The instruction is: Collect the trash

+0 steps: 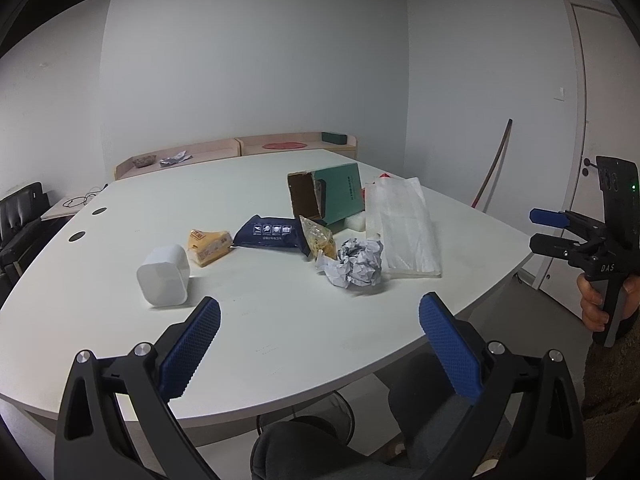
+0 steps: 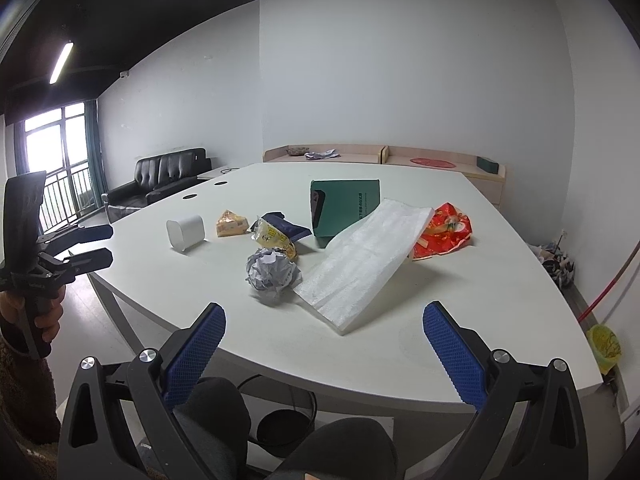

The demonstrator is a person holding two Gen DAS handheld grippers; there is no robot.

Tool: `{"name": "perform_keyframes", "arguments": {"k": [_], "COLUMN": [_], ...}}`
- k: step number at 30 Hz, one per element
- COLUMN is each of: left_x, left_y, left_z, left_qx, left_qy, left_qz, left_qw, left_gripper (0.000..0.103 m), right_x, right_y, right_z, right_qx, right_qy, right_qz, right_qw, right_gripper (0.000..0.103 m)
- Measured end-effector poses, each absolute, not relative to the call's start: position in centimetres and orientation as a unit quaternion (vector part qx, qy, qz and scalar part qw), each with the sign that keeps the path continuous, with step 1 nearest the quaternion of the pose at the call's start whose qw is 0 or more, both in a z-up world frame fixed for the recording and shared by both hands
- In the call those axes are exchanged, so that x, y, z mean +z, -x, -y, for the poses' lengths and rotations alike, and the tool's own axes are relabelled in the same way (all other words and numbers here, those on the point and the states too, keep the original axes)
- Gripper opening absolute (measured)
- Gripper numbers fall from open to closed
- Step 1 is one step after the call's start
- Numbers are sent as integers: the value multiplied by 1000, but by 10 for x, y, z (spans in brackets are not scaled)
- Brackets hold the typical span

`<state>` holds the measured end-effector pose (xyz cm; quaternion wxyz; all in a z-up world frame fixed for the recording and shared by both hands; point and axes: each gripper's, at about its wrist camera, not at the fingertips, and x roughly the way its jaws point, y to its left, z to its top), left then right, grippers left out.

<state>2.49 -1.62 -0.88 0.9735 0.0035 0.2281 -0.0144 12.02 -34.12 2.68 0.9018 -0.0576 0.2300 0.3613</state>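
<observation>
Red wrapper (image 2: pixel 444 232) was mostly hidden behind the foam sheet (image 1: pixel 404 228) in the left wrist view, only a sliver showing; the sheet also covered its near side in the right wrist view. Green box (image 1: pixel 336 194) print was too small to read. Blue packet (image 2: pixel 284 226) was largely hidden by the yellow snack bag (image 2: pixel 274 240) in the right wrist view. The items under the desk (image 1: pixel 280 328) by its near edge were cut off, identity unclear. Heap on the floor off the desk's right edge (image 2: pixel 556 260) was too small to tell. Dish on the far shelf (image 1: pixel 144 161) was blurred.
</observation>
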Motion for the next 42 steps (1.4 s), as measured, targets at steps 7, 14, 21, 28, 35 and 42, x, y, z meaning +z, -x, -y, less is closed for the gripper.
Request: {"name": "perform_keyframes", "arguments": {"k": [7,14,21,28,35,42], "left_x": [-10,-13,-12,-13,-12,-11], "left_y": [-37,-47,-47,-45,-43,-41], "left_z": [23,25,28,27,24,24], "left_qx": [-27,-35,-36,-33,-32,-38], "left_qy": [-7,-2,-2,-1,0,-2], "left_qz": [-229,-231,-230,-230,-230,-229], "left_qw": [973,972,973,973,973,973], "left_gripper": [99,99,99,99,99,99], "right_x": [26,25,24,22,22,22], "right_y": [-120,-118,-117,-117,-117,-113], "right_z": [352,356,354,351,348,346], "right_qx": [347,337,340,345,348,355], "right_qy": [51,52,58,62,66,66], "right_qz": [-237,-239,-238,-238,-239,-234], "right_qw": [906,909,908,906,904,902], "right_gripper": [100,100,100,100,100,100]}}
